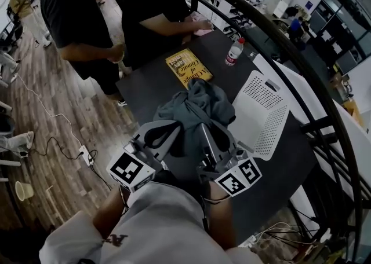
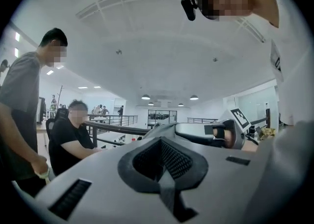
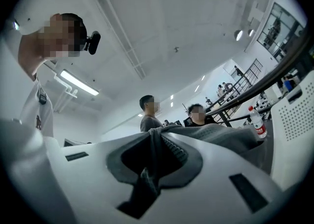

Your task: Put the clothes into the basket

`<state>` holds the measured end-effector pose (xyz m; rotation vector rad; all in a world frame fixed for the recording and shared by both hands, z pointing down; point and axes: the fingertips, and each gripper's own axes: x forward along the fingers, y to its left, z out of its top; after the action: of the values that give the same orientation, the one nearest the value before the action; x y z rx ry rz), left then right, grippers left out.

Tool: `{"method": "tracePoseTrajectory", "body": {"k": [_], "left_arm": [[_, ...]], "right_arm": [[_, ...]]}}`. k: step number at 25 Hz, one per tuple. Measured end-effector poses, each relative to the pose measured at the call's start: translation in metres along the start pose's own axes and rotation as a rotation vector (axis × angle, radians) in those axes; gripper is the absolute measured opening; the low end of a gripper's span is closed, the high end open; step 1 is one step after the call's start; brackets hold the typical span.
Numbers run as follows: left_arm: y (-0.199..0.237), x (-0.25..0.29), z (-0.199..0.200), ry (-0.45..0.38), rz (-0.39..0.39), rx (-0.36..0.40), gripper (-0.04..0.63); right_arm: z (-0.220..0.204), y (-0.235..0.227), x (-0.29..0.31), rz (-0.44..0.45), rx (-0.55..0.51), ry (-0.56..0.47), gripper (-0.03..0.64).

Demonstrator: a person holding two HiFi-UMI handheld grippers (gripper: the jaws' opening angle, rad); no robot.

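Garment point(image 1: 197, 103) bunched mid-frame over table point(image 1: 152, 83), pinched in closed jaws of left gripper point(image 1: 172, 129) and right gripper point(image 1: 201, 127). Basket point(image 1: 264, 112) just right of it, nothing visible inside. Loading not done: carry-over and release into basket remain.

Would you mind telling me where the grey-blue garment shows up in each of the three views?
Head view: the grey-blue garment is at centre, bunched left of the white basket.
Left gripper view: lower centre, a strip pinched between the jaws.
Right gripper view: centre, running from the jaws toward the right.
Shared landmark: the seated person in black.
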<state>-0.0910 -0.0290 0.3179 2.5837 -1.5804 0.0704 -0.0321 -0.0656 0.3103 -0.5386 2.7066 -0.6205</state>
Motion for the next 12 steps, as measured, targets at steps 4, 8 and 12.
{"method": "tracePoseTrajectory", "body": {"k": [4,8,12], "left_arm": [[-0.009,-0.003,0.018,-0.035,-0.004,0.035,0.005],[-0.022,-0.002,0.029,-0.045,-0.021,0.067,0.005],[-0.036,0.000,0.033,-0.046,-0.043,0.094,0.005]], "right_arm": [[0.019,0.008,-0.003,0.021,-0.029,-0.046,0.058],[0.041,0.011,-0.014,0.015,-0.063,-0.100,0.058],[0.062,0.013,-0.033,-0.005,-0.104,-0.147,0.058]]}}
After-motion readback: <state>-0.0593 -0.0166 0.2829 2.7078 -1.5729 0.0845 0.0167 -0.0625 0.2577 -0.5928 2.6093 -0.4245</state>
